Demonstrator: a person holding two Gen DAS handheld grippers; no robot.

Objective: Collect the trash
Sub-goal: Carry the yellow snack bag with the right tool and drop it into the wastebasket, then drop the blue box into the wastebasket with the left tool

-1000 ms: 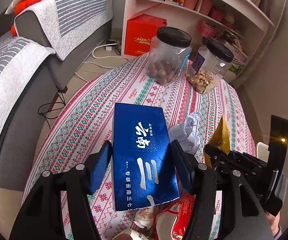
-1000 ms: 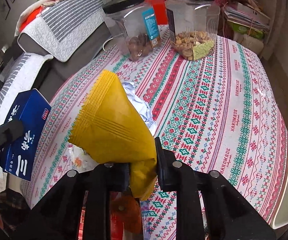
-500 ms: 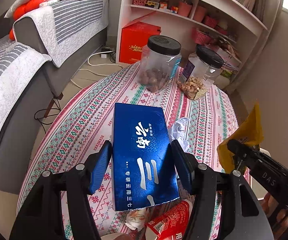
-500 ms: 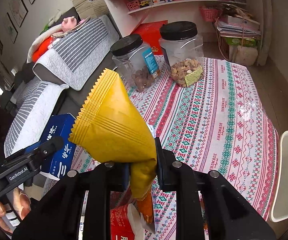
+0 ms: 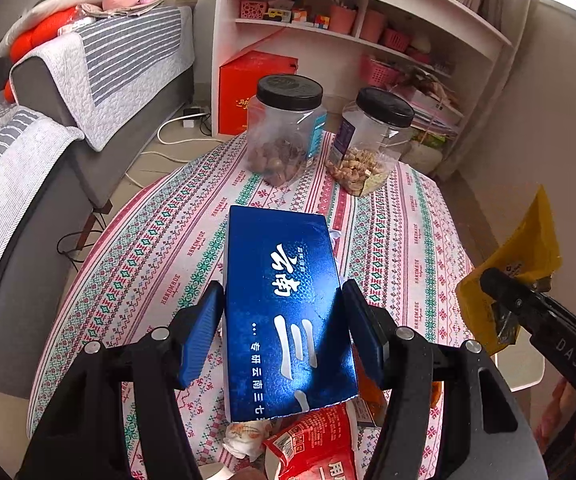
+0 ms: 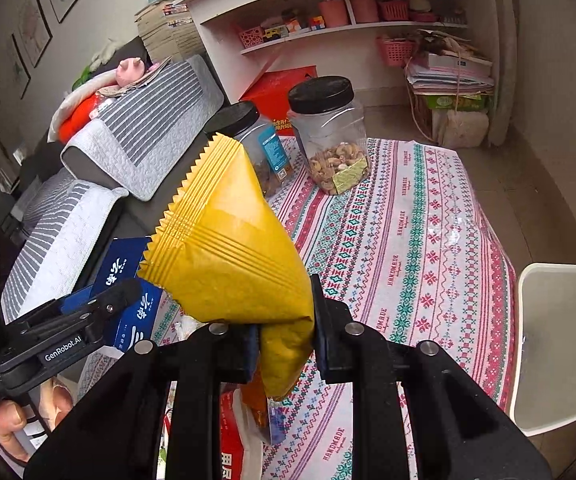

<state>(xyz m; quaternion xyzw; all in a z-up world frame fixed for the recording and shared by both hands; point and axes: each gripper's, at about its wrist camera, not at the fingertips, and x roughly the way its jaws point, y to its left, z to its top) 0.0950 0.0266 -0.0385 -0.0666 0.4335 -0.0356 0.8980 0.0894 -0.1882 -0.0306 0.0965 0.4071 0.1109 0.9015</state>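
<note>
1. The left hand-held gripper [image 5: 284, 320] pinches a blue box [image 5: 288, 312] by its two long sides, its blue pads pressed flat against the cardboard. The box hangs tilted above the bench [image 5: 400, 248], its printed face up.
2. The right hand-held gripper [image 6: 284, 340] is pressed nearly together on a yellow snack wrapper [image 6: 228, 248]. The wrapper fans upward from the jaws to a zigzag-cut top edge, and a short tail hangs below them.
3. In the left wrist view the right hand-held gripper holds the wrapper out past the bench's right edge, above a white chair seat [image 6: 560, 340].
4. Under the two tools, at the near edge of the bench, lie a red packet [image 5: 312, 448] and a crumpled white tissue [image 5: 244, 436].
5. Farther off on the patterned cloth stand two clear jars with black lids, one with dark nuts [image 5: 284, 132], one with pale nuts [image 5: 372, 144].
6. Beyond them are a white shelf unit [image 5: 352, 32] and a grey sofa [image 5: 100, 92].
</note>
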